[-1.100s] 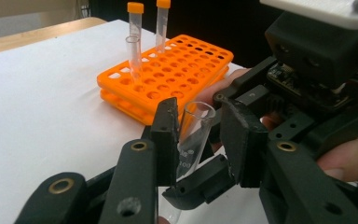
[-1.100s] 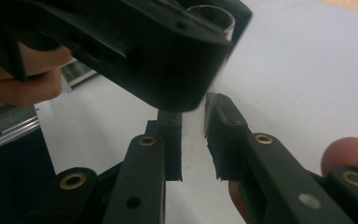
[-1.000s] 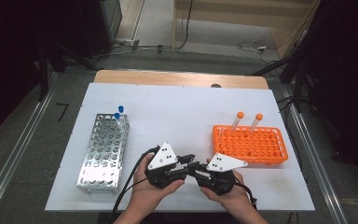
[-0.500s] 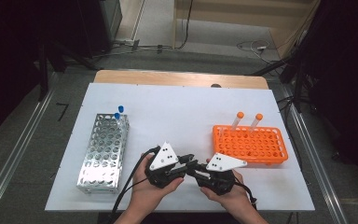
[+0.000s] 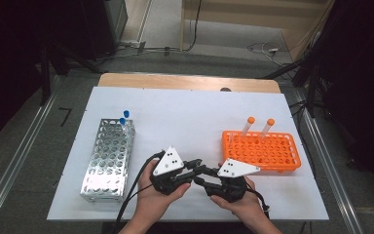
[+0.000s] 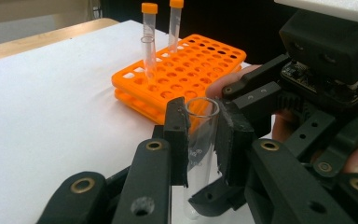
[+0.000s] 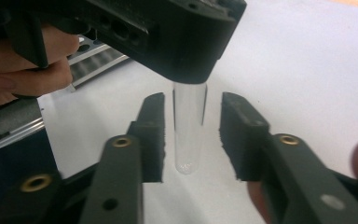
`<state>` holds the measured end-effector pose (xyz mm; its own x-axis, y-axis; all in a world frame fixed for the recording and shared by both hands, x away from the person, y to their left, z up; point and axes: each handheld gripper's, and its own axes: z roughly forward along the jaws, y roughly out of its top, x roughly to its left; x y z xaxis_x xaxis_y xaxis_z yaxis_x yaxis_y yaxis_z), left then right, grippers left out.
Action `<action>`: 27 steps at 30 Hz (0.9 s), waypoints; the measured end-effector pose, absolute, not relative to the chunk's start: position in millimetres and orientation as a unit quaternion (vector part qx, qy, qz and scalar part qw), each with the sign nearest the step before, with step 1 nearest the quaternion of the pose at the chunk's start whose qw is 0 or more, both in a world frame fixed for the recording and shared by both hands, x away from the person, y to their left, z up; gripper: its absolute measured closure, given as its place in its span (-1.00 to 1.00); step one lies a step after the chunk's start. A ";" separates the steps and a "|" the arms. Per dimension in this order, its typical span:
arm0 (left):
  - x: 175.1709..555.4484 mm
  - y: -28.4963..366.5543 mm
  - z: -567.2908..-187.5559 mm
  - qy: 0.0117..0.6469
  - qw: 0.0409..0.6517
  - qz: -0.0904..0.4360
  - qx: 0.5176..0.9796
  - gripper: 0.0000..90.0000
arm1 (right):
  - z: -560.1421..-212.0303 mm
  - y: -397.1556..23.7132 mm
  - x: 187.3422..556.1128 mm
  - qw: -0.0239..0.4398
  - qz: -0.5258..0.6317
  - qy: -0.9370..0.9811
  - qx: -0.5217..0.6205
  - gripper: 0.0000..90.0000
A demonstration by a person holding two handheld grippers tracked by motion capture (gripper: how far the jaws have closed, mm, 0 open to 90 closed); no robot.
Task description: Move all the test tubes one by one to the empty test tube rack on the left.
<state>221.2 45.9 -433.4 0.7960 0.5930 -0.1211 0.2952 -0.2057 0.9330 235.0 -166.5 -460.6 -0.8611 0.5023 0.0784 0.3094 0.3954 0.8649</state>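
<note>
Left gripper (image 6: 200,140): jaws pressed on a clear uncapped test tube (image 6: 199,140), held upright just below its open rim, rounded bottom hanging free above the white surface (image 5: 185,112). Right gripper (image 7: 191,135): jaws have just been opening and now stand spread, one on each side of the same tube's lower length, pads clear of the glass; the tube's long axis runs vertically between them, its tip just above the surface. In the high view the two grippers, left (image 5: 191,171) and right (image 5: 200,176), meet tip to tip at the near middle of the surface, each in a hand (image 5: 158,200). Relation governing the next move: the tube belongs to the left gripper alone, so any carry falls to the left hand. Orange rack (image 5: 261,149): to the right, just beyond the right gripper, holding two orange-capped tubes (image 5: 249,126) at its far edge. Metal rack (image 5: 108,158): to the left, somewhat farther from the grippers, with two blue-capped tubes (image 5: 124,117) at its far end.
</note>
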 end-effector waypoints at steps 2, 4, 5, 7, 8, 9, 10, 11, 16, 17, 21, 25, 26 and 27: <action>221.5 47.6 -432.4 0.293 0.561 0.134 0.763 0.69 | -460.3 -167.2 235.5 0.093 0.493 0.830 0.244 0.07; 222.0 49.6 -431.6 0.294 0.564 0.134 0.760 0.69 | -460.4 -167.5 235.9 0.093 0.492 0.831 0.241 -0.08; 222.1 50.6 -431.1 0.296 0.564 0.135 0.759 0.69 | -460.4 -167.7 236.1 0.093 0.492 0.832 0.239 -0.14; 222.7 53.2 -430.1 0.298 0.565 0.138 0.757 0.69 | -460.1 -168.4 236.1 0.095 0.492 0.831 0.241 -0.31; 222.9 54.2 -429.7 0.299 0.566 0.139 0.755 0.69 | -459.7 -169.0 236.3 0.095 0.492 0.831 0.240 -0.38; 223.3 55.8 -428.8 0.300 0.567 0.141 0.754 0.69 | -459.3 -169.4 236.2 0.097 0.491 0.831 0.241 -0.46; 223.7 57.4 -427.9 0.301 0.566 0.143 0.754 0.69 | -458.7 -170.2 236.2 0.099 0.493 0.830 0.241 -0.53; 223.9 58.7 -427.1 0.302 0.567 0.144 0.753 0.69 | -458.2 -171.2 236.3 0.100 0.494 0.829 0.243 -0.60; 225.4 66.5 -423.4 0.308 0.568 0.154 0.748 0.69 | -455.6 -178.3 238.2 0.096 0.501 0.825 0.243 -0.83; 225.9 69.0 -422.4 0.310 0.568 0.156 0.746 0.69 | -455.5 -179.6 238.7 0.093 0.502 0.825 0.242 -0.83; 227.9 77.8 -419.4 0.317 0.569 0.166 0.740 0.69 | -454.7 -186.8 240.2 0.105 0.502 0.823 0.244 -0.85; 230.6 89.2 -416.2 0.327 0.571 0.176 0.732 0.69 | -453.4 -196.6 242.5 0.111 0.505 0.818 0.254 -0.88; 231.2 92.0 -415.5 0.330 0.572 0.179 0.730 0.69 | -453.1 -199.9 243.3 0.114 0.505 0.816 0.257 -0.88; 231.7 95.3 -414.7 0.331 0.570 0.183 0.730 0.69 | -452.7 -202.6 243.8 0.113 0.505 0.815 0.260 -0.88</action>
<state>231.7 95.3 -414.7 0.7138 0.6915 -0.1111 0.2752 -0.1311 0.9524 243.8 -202.6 -452.7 -0.8388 0.5389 0.0777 0.3098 0.3551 0.8820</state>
